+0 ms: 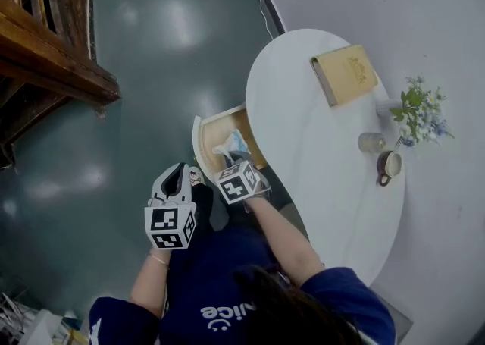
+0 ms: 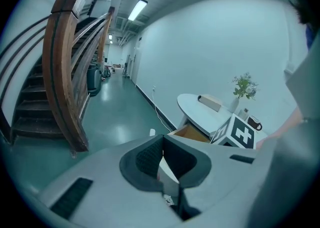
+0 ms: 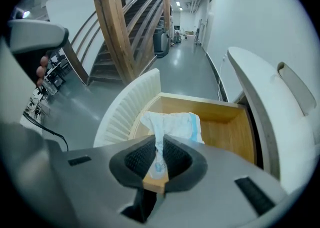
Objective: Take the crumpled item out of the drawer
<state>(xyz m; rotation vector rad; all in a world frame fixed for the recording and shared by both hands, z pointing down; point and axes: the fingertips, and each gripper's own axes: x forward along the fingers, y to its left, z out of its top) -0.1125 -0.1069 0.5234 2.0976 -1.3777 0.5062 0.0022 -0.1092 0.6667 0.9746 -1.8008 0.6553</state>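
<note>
You're clamping the right gripper on just 1 thin twist of the crumpled item, and its bulk is hanging over the open drawer. A quick pull is risking a slip or tear. The left gripper is sitting closed, empty.
</note>
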